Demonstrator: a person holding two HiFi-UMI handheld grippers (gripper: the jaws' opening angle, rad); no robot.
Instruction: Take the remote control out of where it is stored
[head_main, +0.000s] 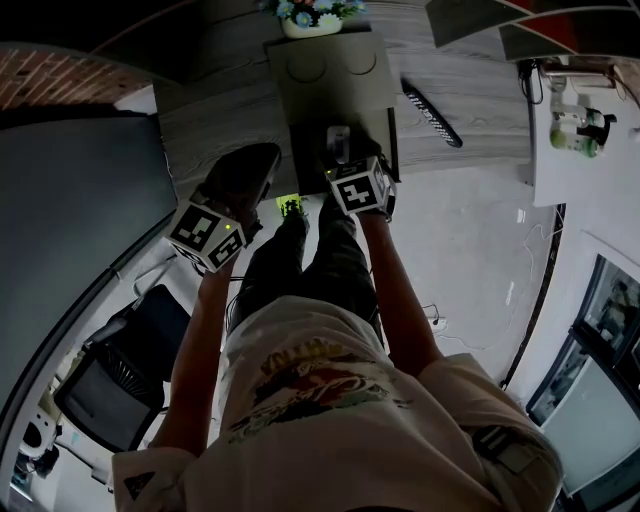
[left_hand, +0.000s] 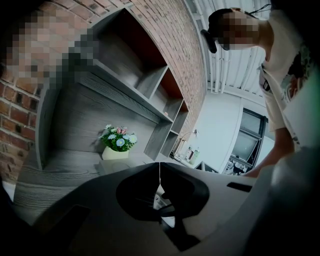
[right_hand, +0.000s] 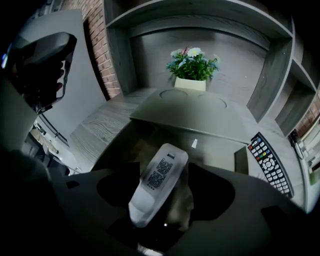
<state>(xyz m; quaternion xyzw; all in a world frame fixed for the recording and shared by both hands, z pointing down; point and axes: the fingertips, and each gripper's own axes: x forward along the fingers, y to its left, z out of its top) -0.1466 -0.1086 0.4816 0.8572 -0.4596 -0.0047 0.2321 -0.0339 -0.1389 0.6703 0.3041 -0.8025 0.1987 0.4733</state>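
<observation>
We noted the right tool (right_hand: 165, 195) wide astride the white remote (right_hand: 160, 172); closing squarely on its long edges seemed safest.

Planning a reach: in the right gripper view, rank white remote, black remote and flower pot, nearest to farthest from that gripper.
1. White remote, between the right gripper tongs.
2. Black remote, lying at right.
3. Flower pot, back centre.
</observation>
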